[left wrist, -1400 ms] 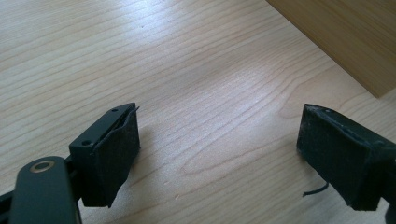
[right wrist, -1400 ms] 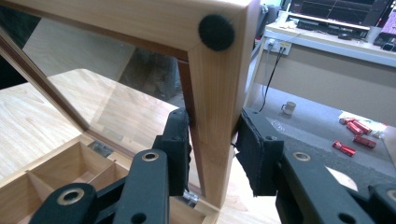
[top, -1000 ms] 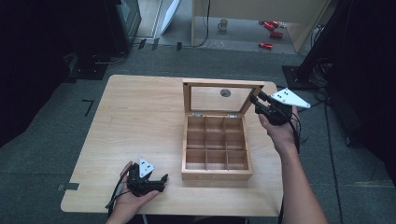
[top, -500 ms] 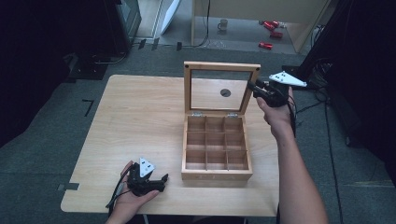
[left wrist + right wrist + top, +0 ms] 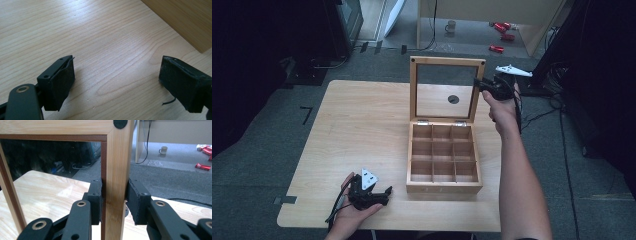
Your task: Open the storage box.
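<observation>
The wooden box (image 5: 443, 157) sits on the worktop (image 5: 362, 125) right of its middle, its glass-paned lid (image 5: 446, 89) standing about upright at the box's far wall. The right tool (image 5: 482, 85) is clamped on the lid's right frame rail, both pads flat on the wood in the right gripper view (image 5: 116, 197). To do this well, I judge the grip should follow the hinges' arc, not drag the box, and ease off once the lid rests open. The left tool (image 5: 384, 192) lies near the box's front left corner, jaws spread and empty. Beyond the box the worktop's far edge is close; left of the box is wide bare wood
</observation>
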Demonstrator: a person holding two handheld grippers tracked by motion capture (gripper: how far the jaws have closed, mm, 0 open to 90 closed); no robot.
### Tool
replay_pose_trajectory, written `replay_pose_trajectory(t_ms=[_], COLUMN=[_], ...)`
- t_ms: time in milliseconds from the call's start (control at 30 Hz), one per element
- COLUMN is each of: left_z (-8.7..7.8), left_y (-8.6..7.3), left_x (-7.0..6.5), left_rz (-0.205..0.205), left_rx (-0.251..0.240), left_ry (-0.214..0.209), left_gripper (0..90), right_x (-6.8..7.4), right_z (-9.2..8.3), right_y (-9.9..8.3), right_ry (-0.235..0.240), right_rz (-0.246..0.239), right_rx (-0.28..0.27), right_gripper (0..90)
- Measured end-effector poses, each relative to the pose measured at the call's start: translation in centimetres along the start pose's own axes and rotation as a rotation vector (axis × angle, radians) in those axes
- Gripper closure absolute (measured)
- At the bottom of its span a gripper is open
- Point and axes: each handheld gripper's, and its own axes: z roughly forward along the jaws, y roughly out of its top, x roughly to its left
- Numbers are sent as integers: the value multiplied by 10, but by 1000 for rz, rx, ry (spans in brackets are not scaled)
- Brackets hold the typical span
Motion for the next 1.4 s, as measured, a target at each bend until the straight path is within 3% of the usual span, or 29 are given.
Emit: replay_pose_trajectory(t_ms=[400,500,633,833,1067,1400], left_z=[0,0,0,1,1,1], left_y=[0,0,0,1,1,1], left_x=[0,0,0,-1,-1,-1], left_rz=[1,2,3,-1,1,1], left_rx=[1,0,3,0,2,0], left_ry=[-1,-2,-1,0,1,3], left_gripper=[136,135,135,135,135,135], right_x=[1,3,6,5,6,12], right_z=[6,5,-4,-26,-58,-95], right_y=[2,3,4,-4,-27,-82], right_ry=[-5,-20,-8,4,7,11], right_rz=[7,28,89,121,113,61], right_rx=[7,14,-16,-28,-16,32], right_gripper=[671,652,424,291,140,59])
